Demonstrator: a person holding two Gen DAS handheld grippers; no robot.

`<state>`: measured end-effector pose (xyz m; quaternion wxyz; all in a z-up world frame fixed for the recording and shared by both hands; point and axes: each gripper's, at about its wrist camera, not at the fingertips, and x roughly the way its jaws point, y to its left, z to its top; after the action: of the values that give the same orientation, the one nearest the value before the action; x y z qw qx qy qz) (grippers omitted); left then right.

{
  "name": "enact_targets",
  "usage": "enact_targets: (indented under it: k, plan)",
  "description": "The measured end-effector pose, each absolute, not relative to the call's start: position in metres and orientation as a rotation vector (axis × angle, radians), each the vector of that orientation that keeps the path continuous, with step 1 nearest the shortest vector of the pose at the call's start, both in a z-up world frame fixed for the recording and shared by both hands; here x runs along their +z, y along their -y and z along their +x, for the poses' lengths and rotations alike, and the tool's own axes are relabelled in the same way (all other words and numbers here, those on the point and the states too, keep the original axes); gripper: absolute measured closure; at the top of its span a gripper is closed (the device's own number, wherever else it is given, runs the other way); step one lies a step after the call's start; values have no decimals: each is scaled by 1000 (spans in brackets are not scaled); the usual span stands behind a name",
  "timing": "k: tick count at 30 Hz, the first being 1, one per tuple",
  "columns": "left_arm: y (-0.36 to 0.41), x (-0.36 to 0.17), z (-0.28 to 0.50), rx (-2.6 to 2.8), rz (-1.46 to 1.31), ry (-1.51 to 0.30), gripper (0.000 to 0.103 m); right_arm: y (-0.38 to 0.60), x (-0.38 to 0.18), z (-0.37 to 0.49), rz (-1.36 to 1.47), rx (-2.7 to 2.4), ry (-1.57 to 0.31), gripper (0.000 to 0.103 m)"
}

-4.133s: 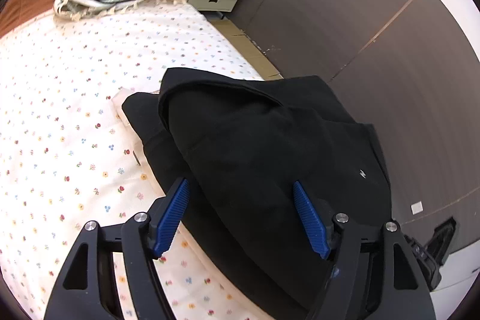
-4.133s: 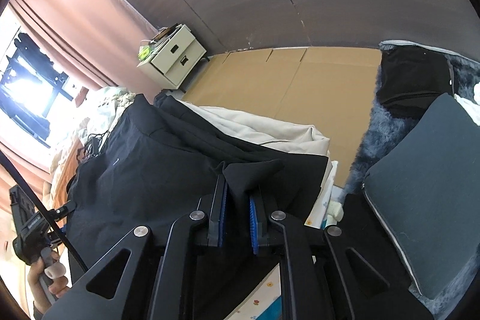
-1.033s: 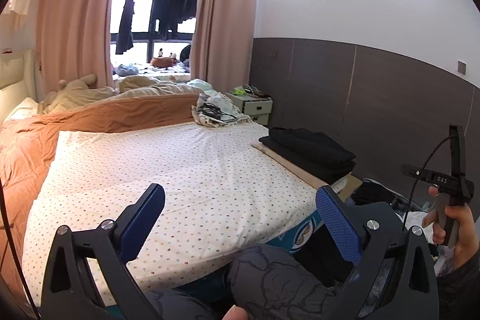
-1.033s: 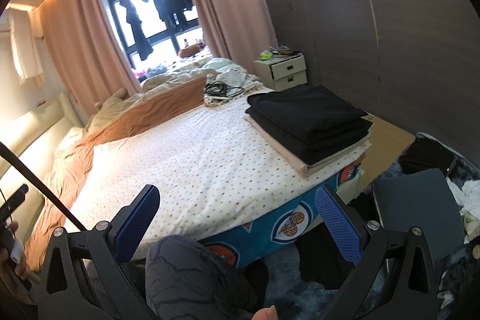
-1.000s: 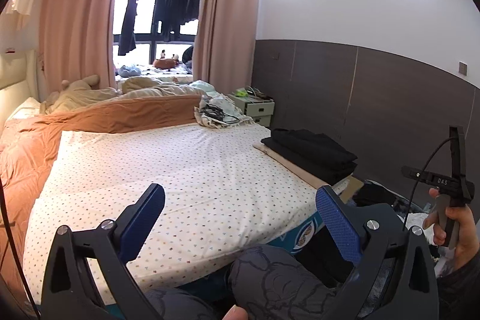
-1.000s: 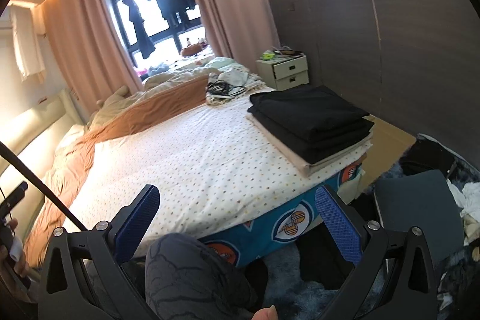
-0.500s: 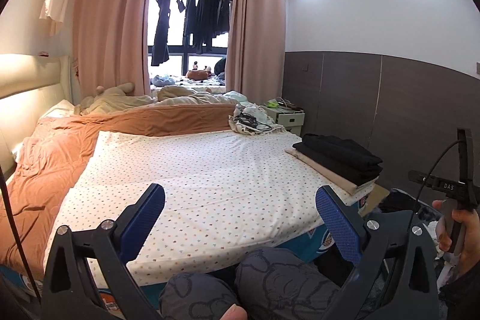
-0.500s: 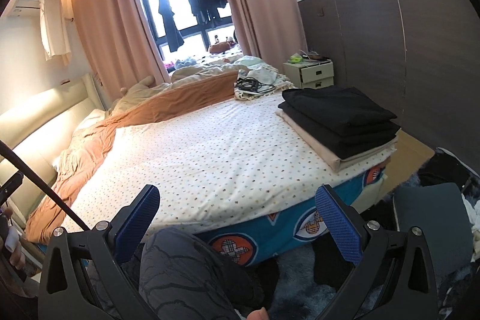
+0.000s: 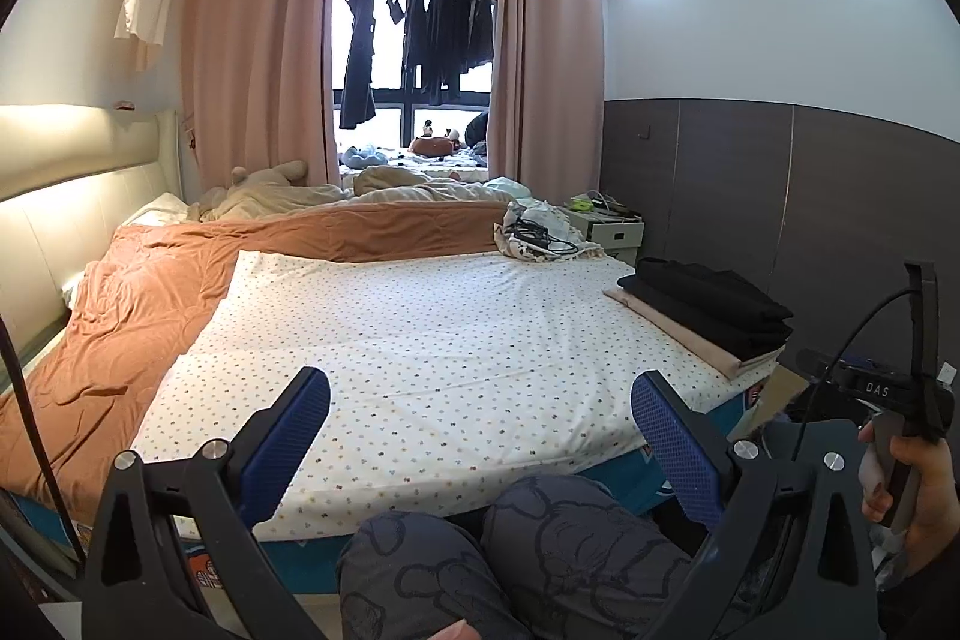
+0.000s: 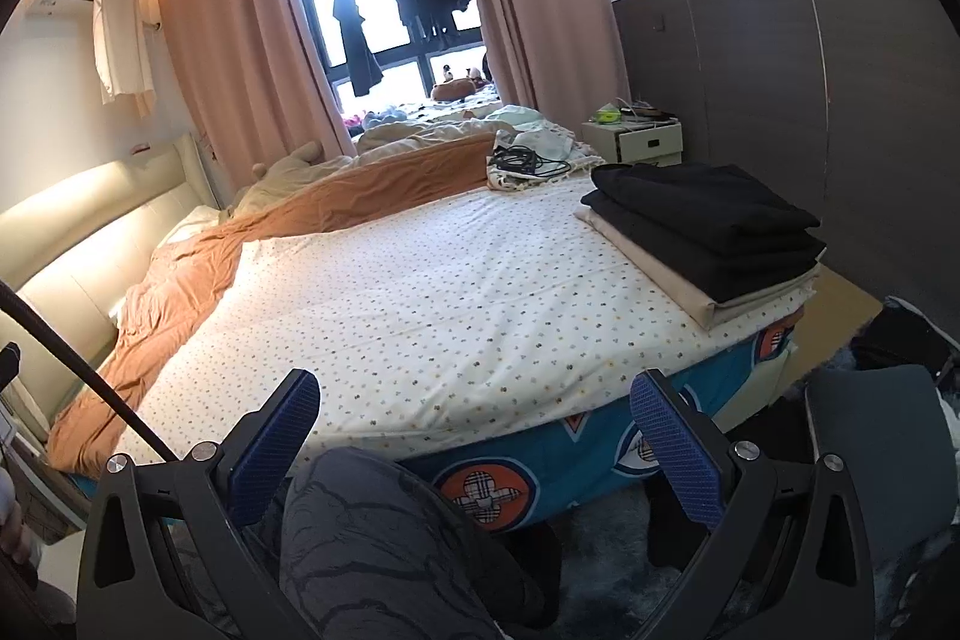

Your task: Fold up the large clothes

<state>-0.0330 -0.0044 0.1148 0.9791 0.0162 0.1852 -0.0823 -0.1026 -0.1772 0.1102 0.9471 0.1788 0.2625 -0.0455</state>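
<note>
1. Dotted white cotton fills most of my view: the sheet [image 9: 432,340] spreads flat over the bed [image 10: 600,454], whose blue patterned side shows below the sheet's edge.
2. An orange blanket [image 9: 144,316] lies rumpled along the left side and across the head of the bed, touching the sheet's edge.
3. Pink curtains [image 9: 258,58] hang on both sides of the window [image 9: 414,64], with dark clothes on a rail in front of the glass.
4. My knees in grey printed trousers [image 9: 510,562] sit low in both views, between the fingers and the bed.
5. The folded clothes [image 10: 708,220] are stacked at the bed's right edge: two black pieces on top, a beige one [image 10: 678,280] underneath, edges roughly lined up. Both my grippers are well apart from that stack.
6. My left gripper [image 9: 480,445] is spread wide, blue pads far apart, nothing between them, held in the air off the foot of the bed.
7. My right gripper [image 10: 477,442] is just the same: spread wide, gripping nothing, pointing across the mattress.
8. In the left view my right hand [image 9: 912,490] wraps the other tool's handle at the far right.
9. A white nightstand [image 10: 642,139] stands by the dark wall panel, beyond the stack.
10. A tangle of black cables [image 10: 528,160] rests on a small cloth near the bed's far right corner.
</note>
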Motion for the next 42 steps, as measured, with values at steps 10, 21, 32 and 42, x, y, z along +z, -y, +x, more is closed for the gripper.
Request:
enact_targets:
  k: [10, 21, 32, 42]
  plan:
    - [0, 110, -34, -136, 11, -380, 0, 167, 110, -100, 345, -87, -541, 0]
    - [-4, 107, -36, -150, -7, -385, 0, 166, 105, -100, 354, -104, -534, 0]
    - [-9, 105, -38, -149, -24, -386, 0, 172, 108, -103, 373, -115, -536, 0]
    - [-14, 104, -38, -147, -35, -392, 0, 175, 106, -107, 373, -114, -535, 0]
